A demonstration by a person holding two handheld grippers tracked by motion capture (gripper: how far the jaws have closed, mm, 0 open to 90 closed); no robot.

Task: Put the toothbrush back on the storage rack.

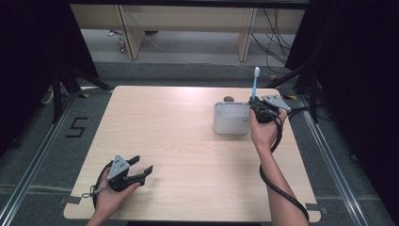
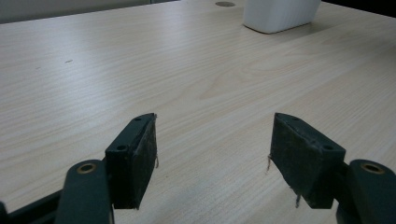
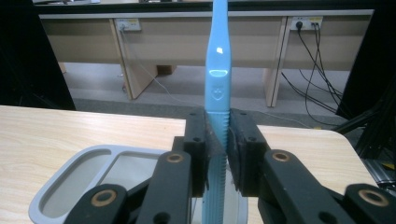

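A light blue toothbrush (image 3: pixel 218 70) is held upright by the right gripper (image 3: pixel 218 140), above the right end of a grey holder (image 1: pixel 230 118) which stands on the far right part of the table (image 1: pixel 179 141); the head of the brush points upward, and the lower part of the handle is seen to go down toward the compartment beside the jaws.

Some risks can be judged from here; the handle is thin and smooth above its ribbed part, so it could be turned or slipped between the pads if it is pushed against the rim of the holder; the holder is light in appearance and is not steadied by anything, so it could be shifted or tipped by a sideways push; if the brush is released while it is tilted, it could fall over the wall and onto the table.

The jaws of the right gripper are pressed together on the ribbed part of the handle, one pad on each side; the left gripper (image 2: pixel 212 154) is kept well apart, near the front left corner of the table, with its jaws spread wide and nothing between them.
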